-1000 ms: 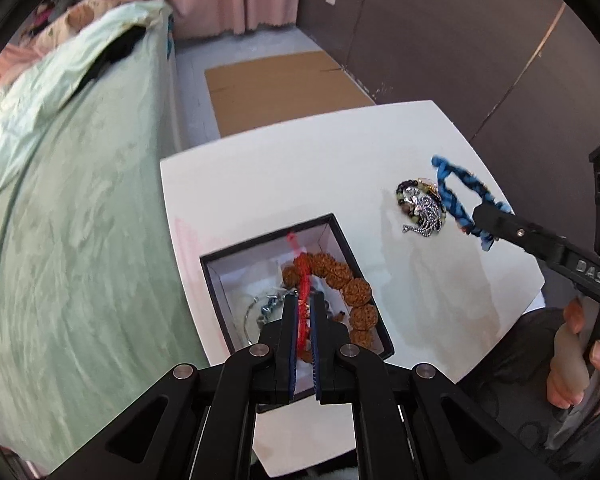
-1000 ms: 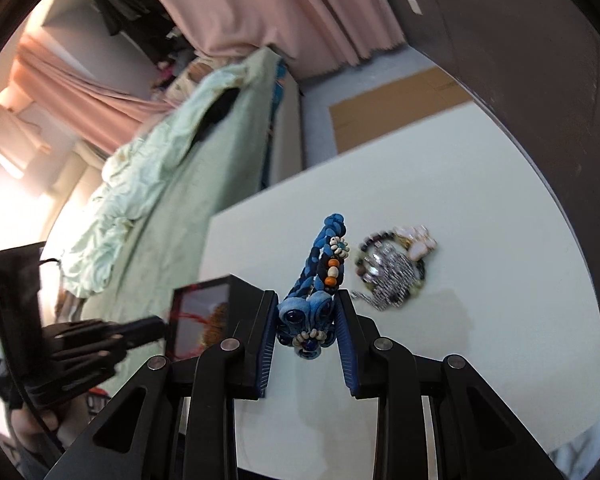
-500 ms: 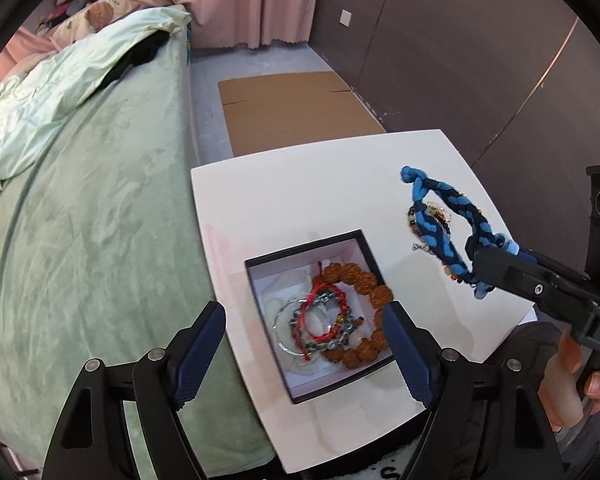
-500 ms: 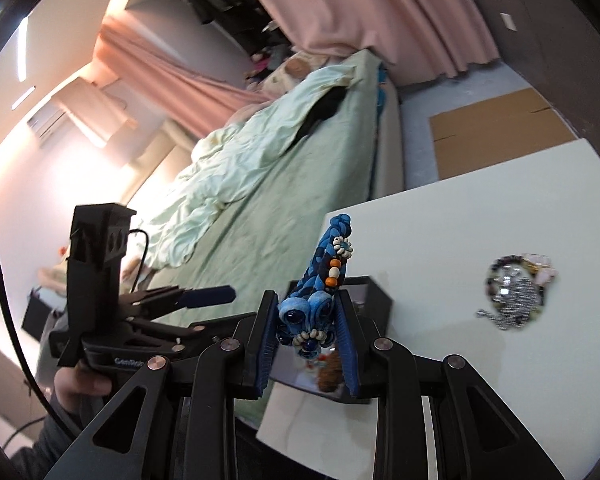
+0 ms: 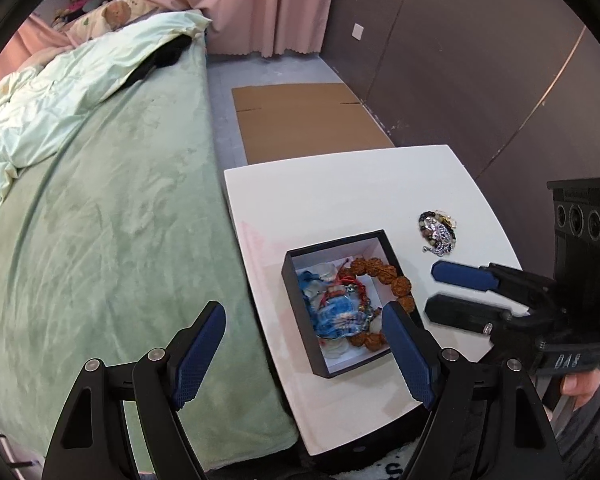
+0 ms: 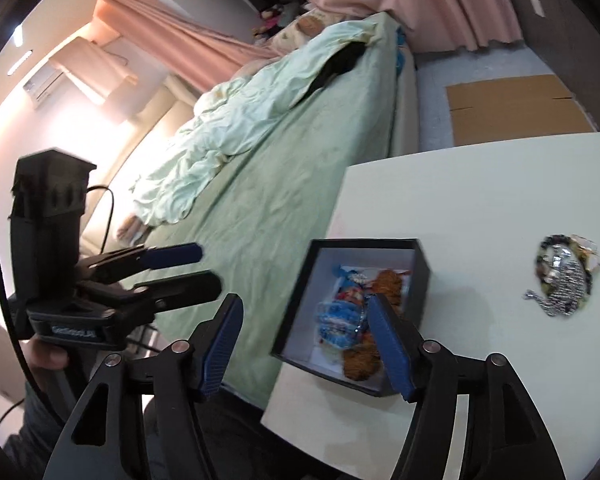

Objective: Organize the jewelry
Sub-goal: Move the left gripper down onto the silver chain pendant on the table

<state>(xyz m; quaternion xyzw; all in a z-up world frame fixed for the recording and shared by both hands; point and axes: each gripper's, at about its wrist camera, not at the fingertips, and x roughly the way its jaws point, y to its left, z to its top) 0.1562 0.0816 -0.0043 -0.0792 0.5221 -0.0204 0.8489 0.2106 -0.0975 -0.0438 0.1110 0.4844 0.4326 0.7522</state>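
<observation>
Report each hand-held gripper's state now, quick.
Left hand-held gripper: open, holding nothing.
Right hand-held gripper: open, holding nothing.

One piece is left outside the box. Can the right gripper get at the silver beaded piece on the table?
Probably yes. The right gripper is open and empty, and the silver beaded piece lies alone on bare white table, beside the black box, with nothing over it.

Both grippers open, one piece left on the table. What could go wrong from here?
1. The black box sits near the white table edge on the bed side; a nudge might push it off.
2. The silver beaded piece is a tangled cluster; the right gripper may grab only part.
3. The brown bead bracelet rides up the box wall; another drop may spill it.
</observation>
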